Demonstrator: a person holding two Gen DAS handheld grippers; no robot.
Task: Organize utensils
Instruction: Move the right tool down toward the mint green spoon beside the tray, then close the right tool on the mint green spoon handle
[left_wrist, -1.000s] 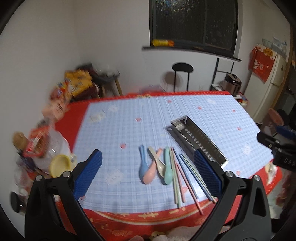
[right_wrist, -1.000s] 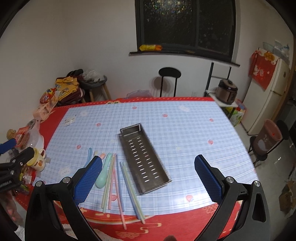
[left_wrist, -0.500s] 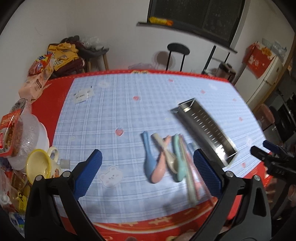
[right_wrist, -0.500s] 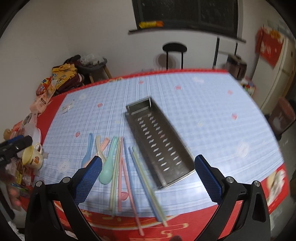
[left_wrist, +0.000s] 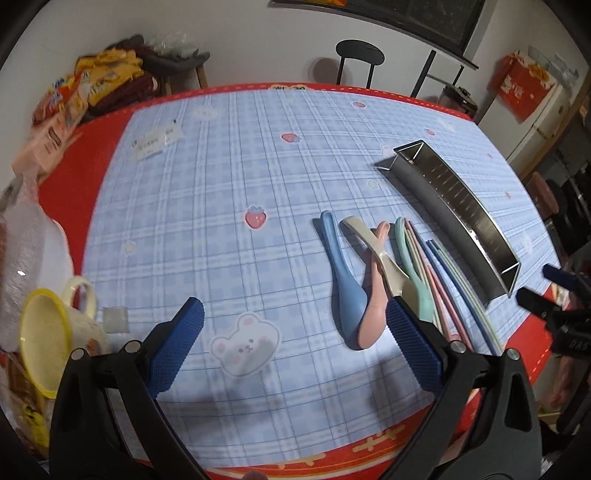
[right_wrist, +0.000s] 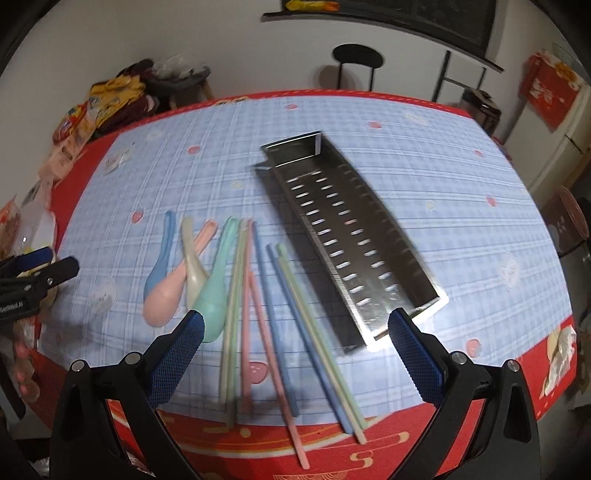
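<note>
Both my jaws apart, empty. Left gripper (left_wrist: 293, 319) pad hides the spoons' (left_wrist: 347, 291) bowls lower right; chopsticks (right_wrist: 266, 317) blurred.

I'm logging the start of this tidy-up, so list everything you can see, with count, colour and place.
spoons: four; blue, pink, cream, mint; left of the chopsticks
chopsticks: several, exact count unclear; green, pink, blue; between spoons and tray
tray: one, perforated steel, empty, right of chopsticks
mug: one, yellow, table's left edge
tablecloth: one, blue plaid with red border
stool: one, black, behind table
left gripper: jaws open, holding nothing
right gripper: jaws open, holding nothing
</note>
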